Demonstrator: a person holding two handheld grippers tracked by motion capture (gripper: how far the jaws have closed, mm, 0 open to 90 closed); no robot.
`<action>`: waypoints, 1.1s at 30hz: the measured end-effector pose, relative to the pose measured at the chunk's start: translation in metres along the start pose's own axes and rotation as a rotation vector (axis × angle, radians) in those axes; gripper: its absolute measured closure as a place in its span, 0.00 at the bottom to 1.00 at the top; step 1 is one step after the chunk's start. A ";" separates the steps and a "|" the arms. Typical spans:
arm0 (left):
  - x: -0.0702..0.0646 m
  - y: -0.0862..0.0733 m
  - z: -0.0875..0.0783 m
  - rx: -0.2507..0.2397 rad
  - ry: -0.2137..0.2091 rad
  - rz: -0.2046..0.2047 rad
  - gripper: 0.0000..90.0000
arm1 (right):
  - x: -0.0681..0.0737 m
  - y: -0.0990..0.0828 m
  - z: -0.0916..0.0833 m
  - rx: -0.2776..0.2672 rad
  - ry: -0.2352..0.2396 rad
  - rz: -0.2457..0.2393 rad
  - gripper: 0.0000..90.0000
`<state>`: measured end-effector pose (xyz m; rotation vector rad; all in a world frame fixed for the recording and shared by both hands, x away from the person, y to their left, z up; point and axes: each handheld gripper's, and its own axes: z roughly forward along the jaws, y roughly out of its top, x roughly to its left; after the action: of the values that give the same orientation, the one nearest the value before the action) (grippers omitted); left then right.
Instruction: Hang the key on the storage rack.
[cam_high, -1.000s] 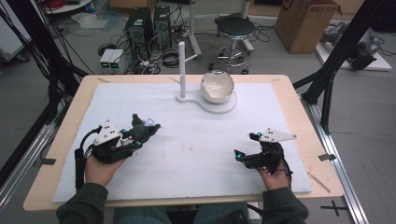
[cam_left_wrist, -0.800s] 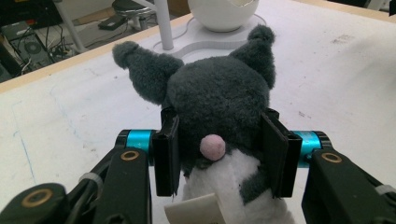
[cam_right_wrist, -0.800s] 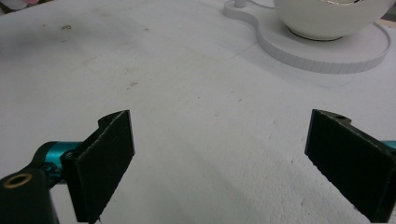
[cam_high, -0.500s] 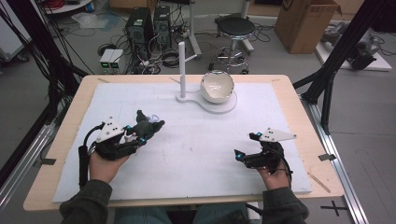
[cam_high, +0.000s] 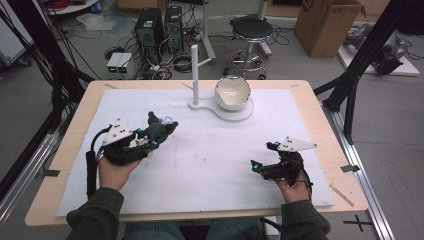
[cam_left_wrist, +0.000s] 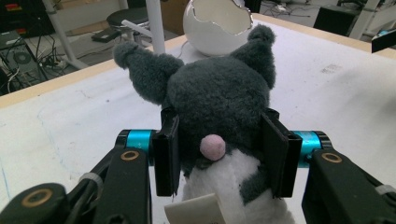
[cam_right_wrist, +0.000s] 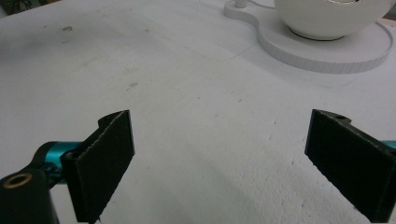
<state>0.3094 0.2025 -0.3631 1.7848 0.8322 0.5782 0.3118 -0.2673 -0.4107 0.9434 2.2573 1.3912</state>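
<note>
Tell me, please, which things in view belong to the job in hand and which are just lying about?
In the job: the grey plush toy, clamped in the left tongs; the egg-shaped white bowl on its stand.
Lying about: cardboard box, stool, computer towers.

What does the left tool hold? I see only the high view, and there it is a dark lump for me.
Observer: A plush toy, dark grey with two ears, a small pink tail and a white lower body. The left tool is closed on its sides.
Operator: Which way does the toy look?
Observer: Away from the tool, towards the white egg-shaped shell with the jagged opening; the left gripper view shows the toy's back.
Operator: Is a label on it?
Observer: Yes, a pale tag hangs at the bottom of the toy; its print is not readable.
Operator: And the right tool?
Observer: The right tool is open, nothing between its pads, above the white table cover.
</note>
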 end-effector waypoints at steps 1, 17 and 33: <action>-0.001 0.001 0.001 -0.002 -0.003 -0.002 0.61 | 0.000 0.000 0.000 -0.002 -0.003 -0.003 0.08; 0.002 0.014 0.017 -0.035 -0.059 -0.052 0.61 | 0.001 0.001 -0.002 -0.011 0.000 0.003 0.08; 0.012 0.036 0.032 -0.079 -0.091 -0.102 0.61 | 0.000 0.002 -0.003 -0.026 0.003 0.006 0.08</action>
<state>0.3495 0.1840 -0.3408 1.6739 0.8219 0.4543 0.3108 -0.2683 -0.4076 0.9411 2.2351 1.4223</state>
